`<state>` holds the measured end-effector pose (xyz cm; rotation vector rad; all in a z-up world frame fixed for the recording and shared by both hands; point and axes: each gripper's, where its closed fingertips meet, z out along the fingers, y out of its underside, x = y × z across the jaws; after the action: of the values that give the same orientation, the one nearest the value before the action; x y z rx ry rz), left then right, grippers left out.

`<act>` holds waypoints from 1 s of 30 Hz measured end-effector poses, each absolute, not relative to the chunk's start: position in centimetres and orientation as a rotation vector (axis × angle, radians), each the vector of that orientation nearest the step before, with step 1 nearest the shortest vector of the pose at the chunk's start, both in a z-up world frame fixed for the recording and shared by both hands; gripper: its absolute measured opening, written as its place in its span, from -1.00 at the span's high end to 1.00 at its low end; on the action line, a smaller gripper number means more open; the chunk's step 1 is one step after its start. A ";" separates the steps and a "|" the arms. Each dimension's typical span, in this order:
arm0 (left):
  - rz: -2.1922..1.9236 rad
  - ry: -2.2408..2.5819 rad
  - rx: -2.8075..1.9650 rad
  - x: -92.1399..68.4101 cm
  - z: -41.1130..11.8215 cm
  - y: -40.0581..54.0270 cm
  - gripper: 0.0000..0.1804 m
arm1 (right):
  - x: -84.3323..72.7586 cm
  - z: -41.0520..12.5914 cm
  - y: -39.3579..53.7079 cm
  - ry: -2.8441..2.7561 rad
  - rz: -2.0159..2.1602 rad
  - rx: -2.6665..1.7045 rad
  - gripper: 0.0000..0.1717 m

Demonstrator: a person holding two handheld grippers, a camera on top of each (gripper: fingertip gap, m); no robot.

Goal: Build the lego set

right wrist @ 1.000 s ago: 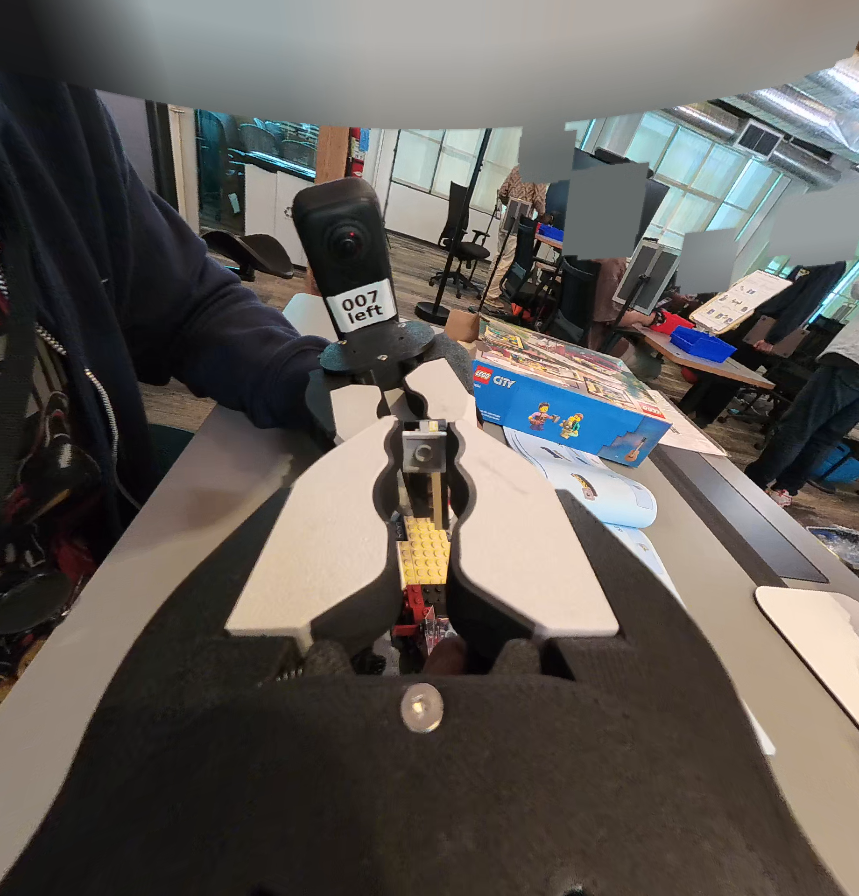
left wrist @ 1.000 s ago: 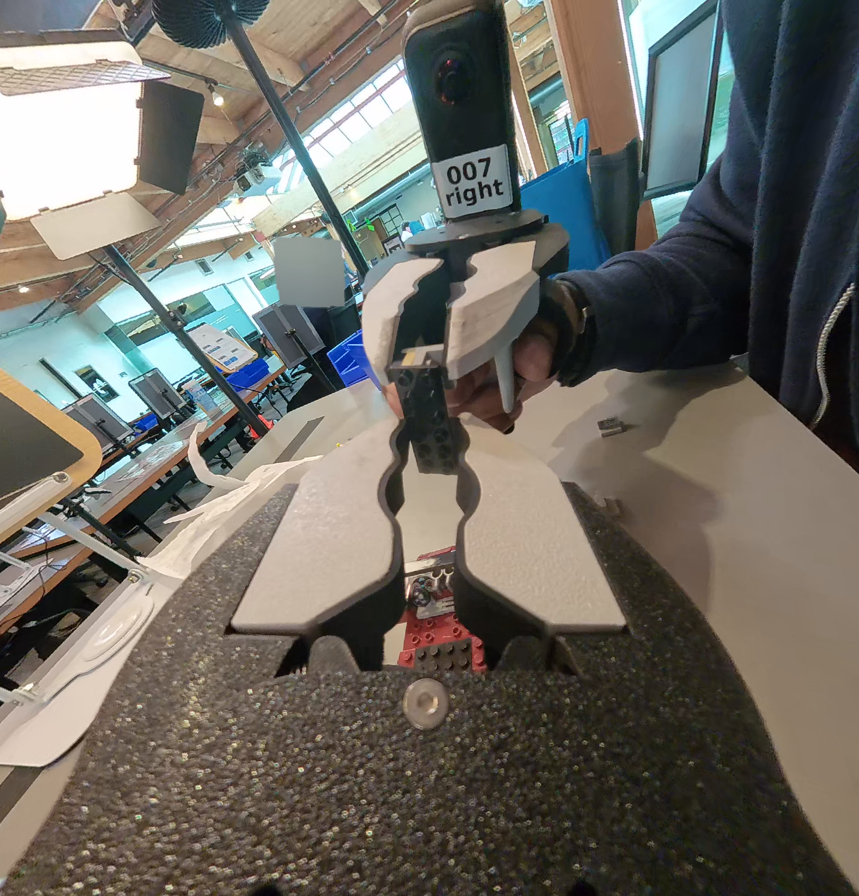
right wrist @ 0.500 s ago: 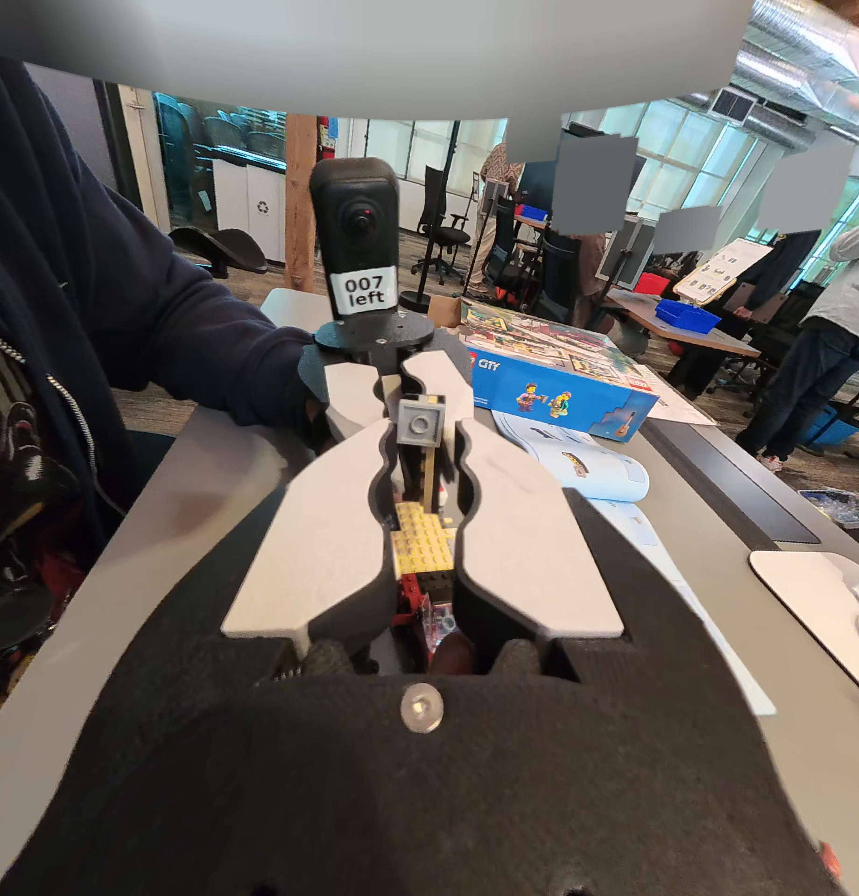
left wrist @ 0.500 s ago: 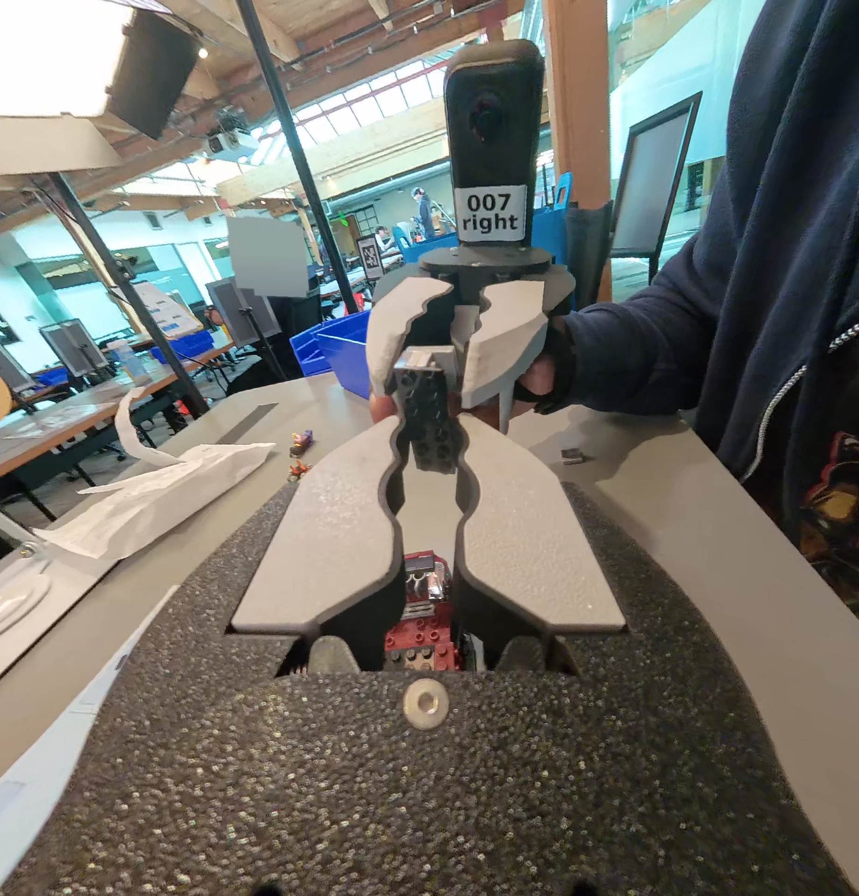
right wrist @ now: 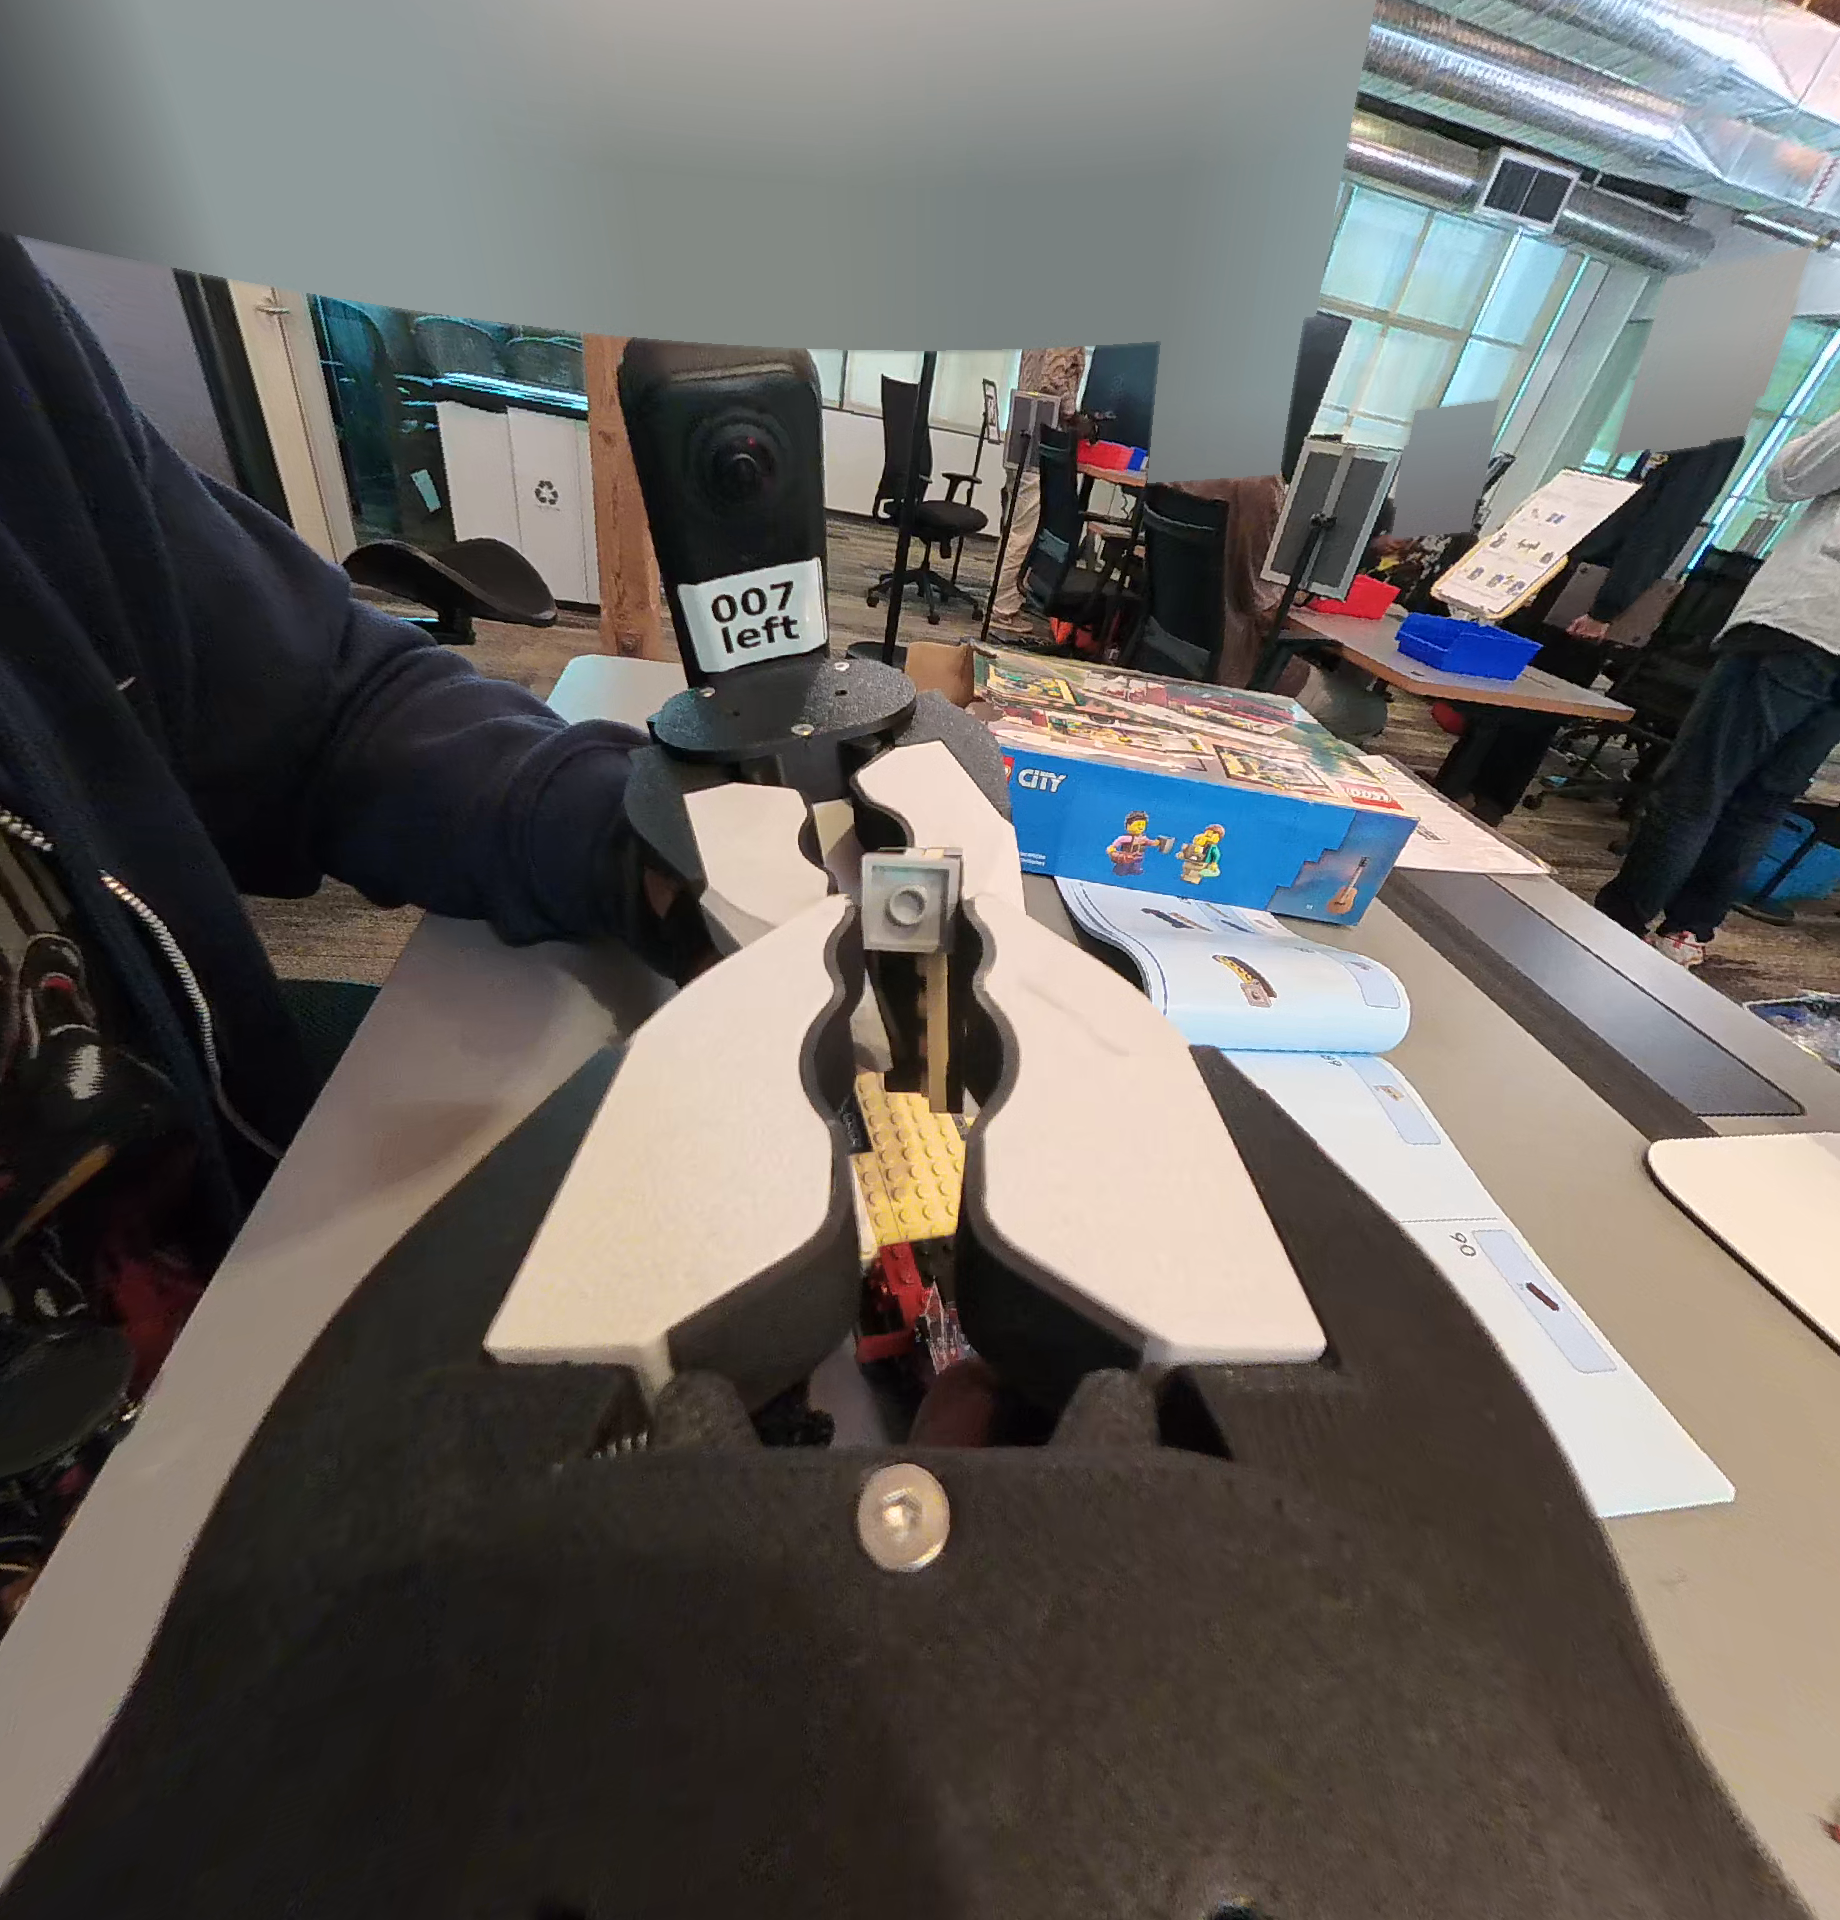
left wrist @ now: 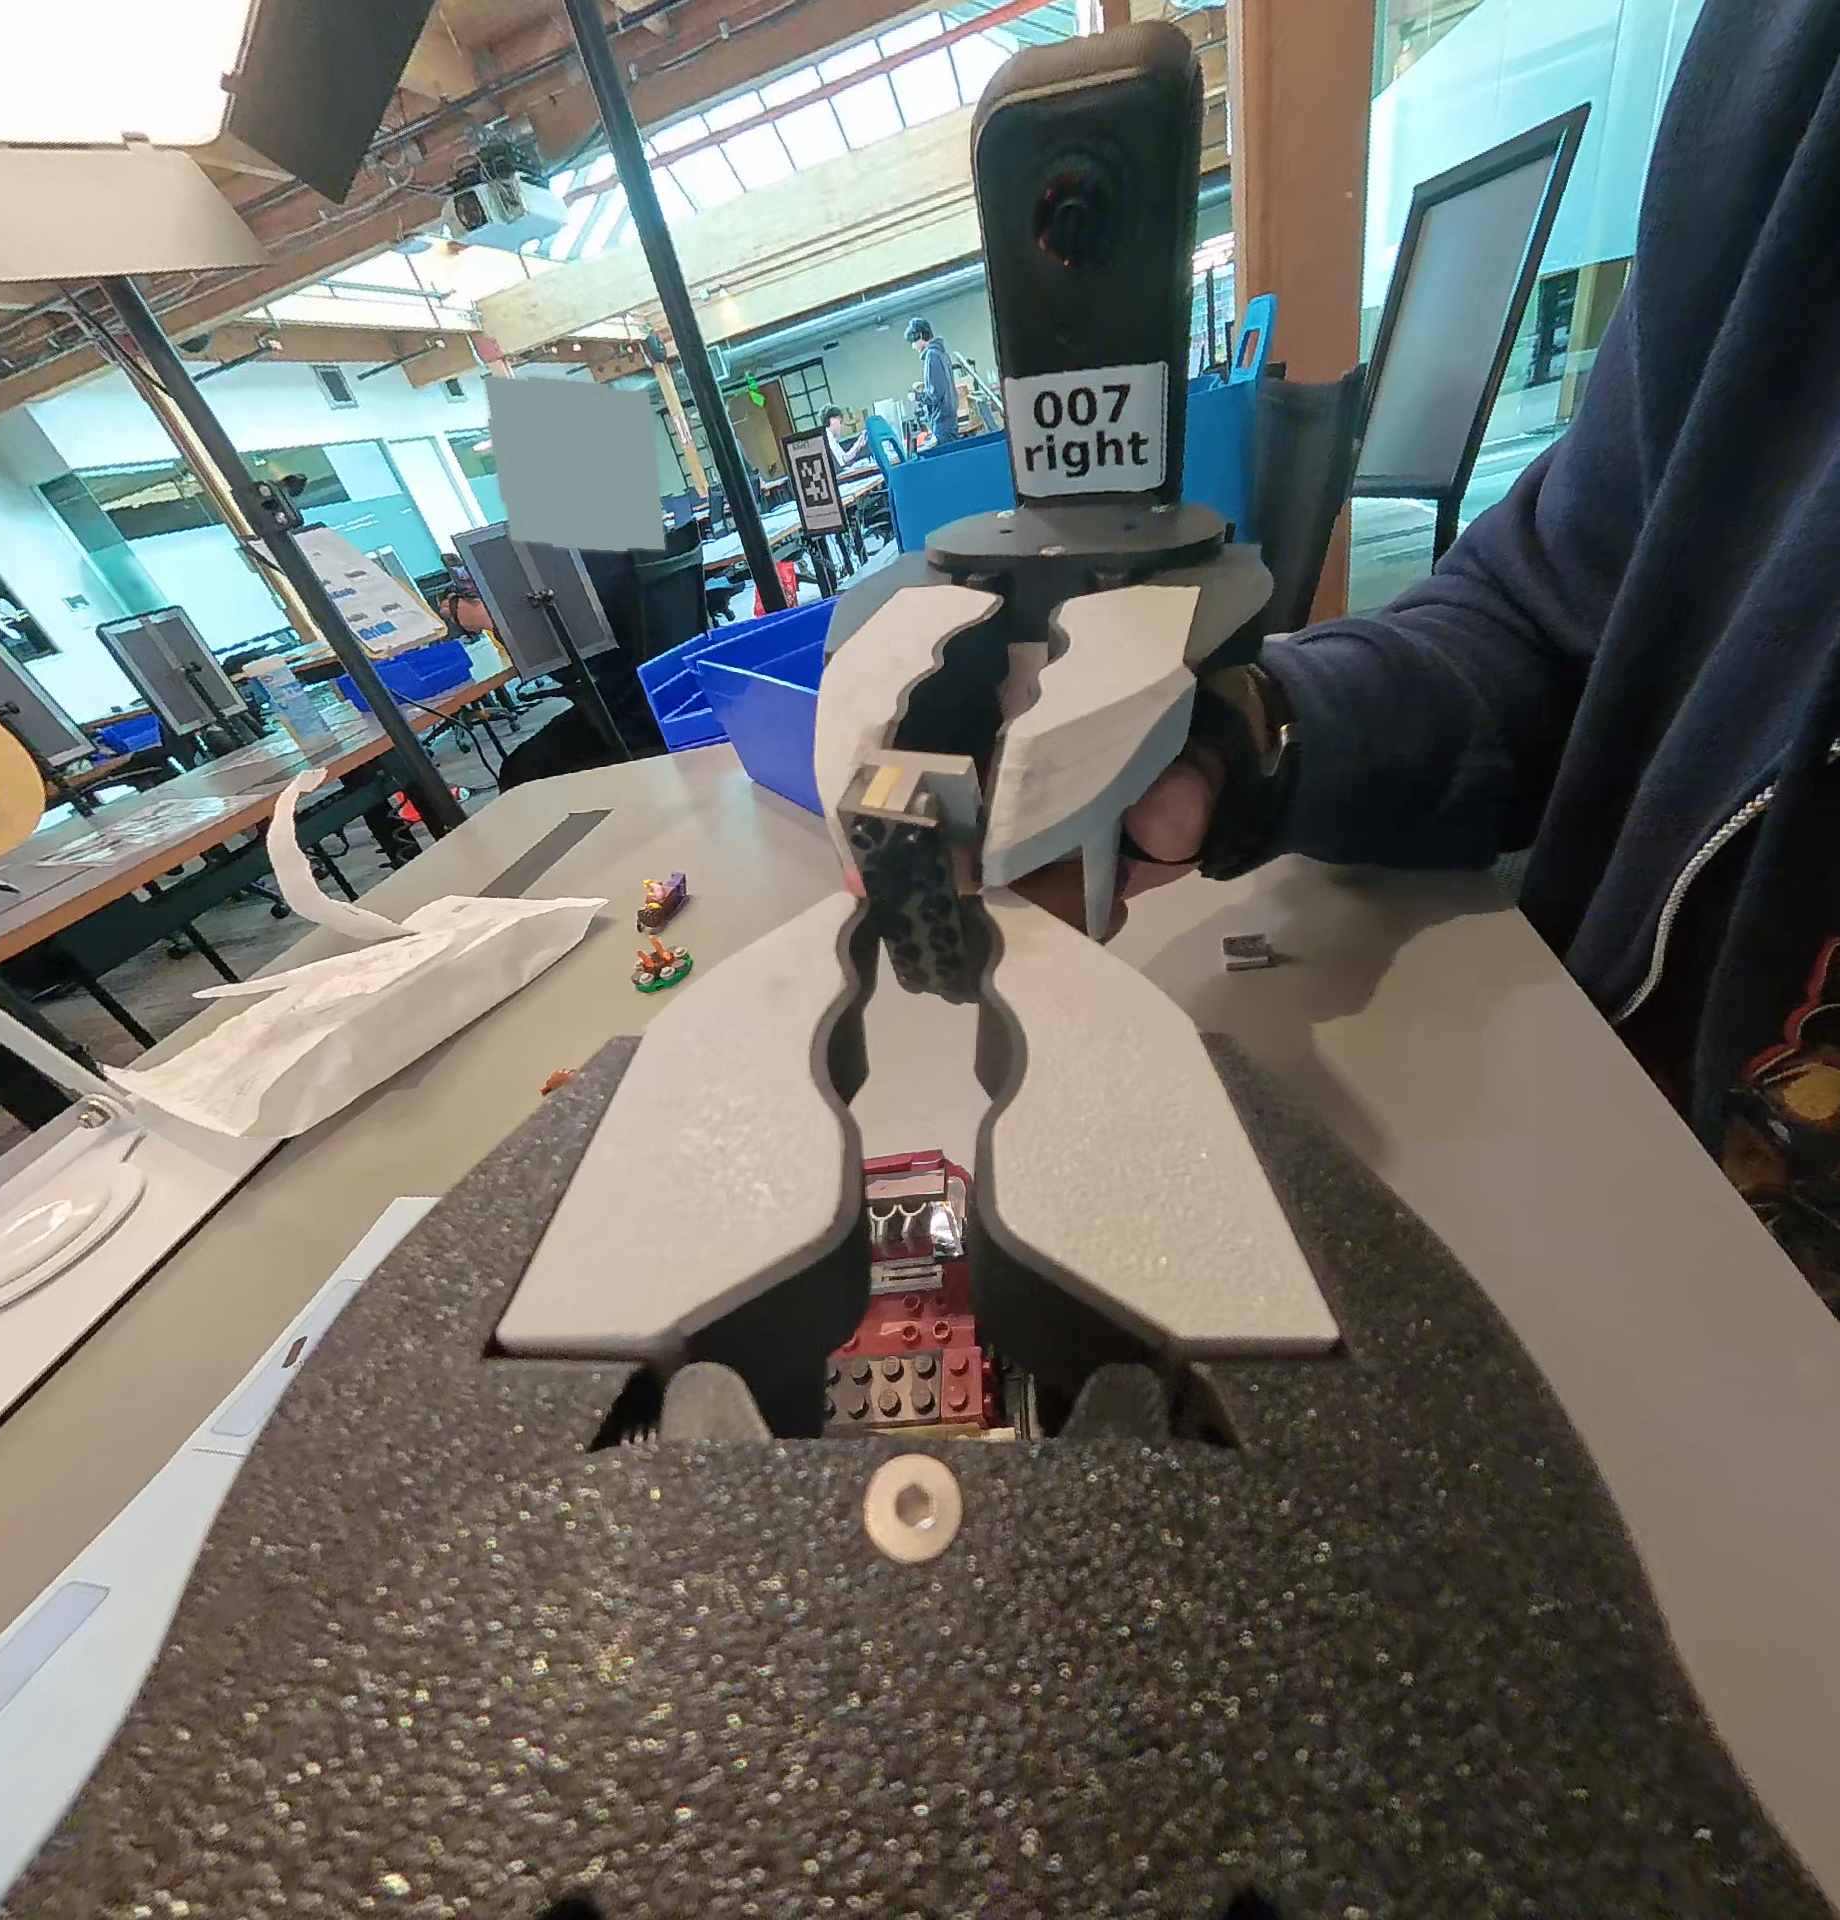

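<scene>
Two hand-held grippers face each other above a grey bench (left wrist: 1467, 1091), meeting on one toy-brick build; the left gripper (left wrist: 921, 951) has its fingers clamped on the lower end of a black studded plate (left wrist: 916, 914); the right gripper (right wrist: 900, 925) has its fingers closed on the small grey brick (right wrist: 903, 902) at the plate's other end, which stands upright between the two tools. Below lies a dark red and black brick model (left wrist: 911, 1309) with a yellow studded top (right wrist: 911, 1164). On the bench are a white paper bag (left wrist: 376, 1018), two small toy figures (left wrist: 658, 930), a blue toy box (right wrist: 1186, 821) and an open instruction booklet (right wrist: 1269, 987).
</scene>
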<state>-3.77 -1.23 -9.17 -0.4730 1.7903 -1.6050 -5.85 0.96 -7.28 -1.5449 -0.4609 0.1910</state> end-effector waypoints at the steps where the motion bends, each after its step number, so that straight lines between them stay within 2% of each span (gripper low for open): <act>1: -1.606 1.790 -0.476 -3.8 -9.2 -1.2 0.82 | -5.8 -7.3 1.0 -0.458 0.192 -1.544 0.81; 16: -1.703 1.756 -0.600 -3.1 -9.4 -1.7 0.76 | -4.8 -6.4 1.3 -0.174 0.605 -1.467 0.81; 20: -1.654 1.736 -0.649 -2.7 -9.5 -1.1 0.79 | -4.5 -6.5 1.6 -0.168 0.532 -1.489 0.81; 26: -1.426 1.670 -0.703 -1.6 -9.7 -0.1 0.83 | -3.7 -6.8 2.1 -0.204 0.224 -1.547 0.63; 30: -1.274 1.636 -0.730 -1.2 -9.8 0.4 0.85 | -3.6 -6.8 2.2 -0.261 0.027 -1.555 0.59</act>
<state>-1.18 0.42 -9.83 -0.7297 1.6362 -1.2736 -3.64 2.22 -6.80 -1.5547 -0.2613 0.0270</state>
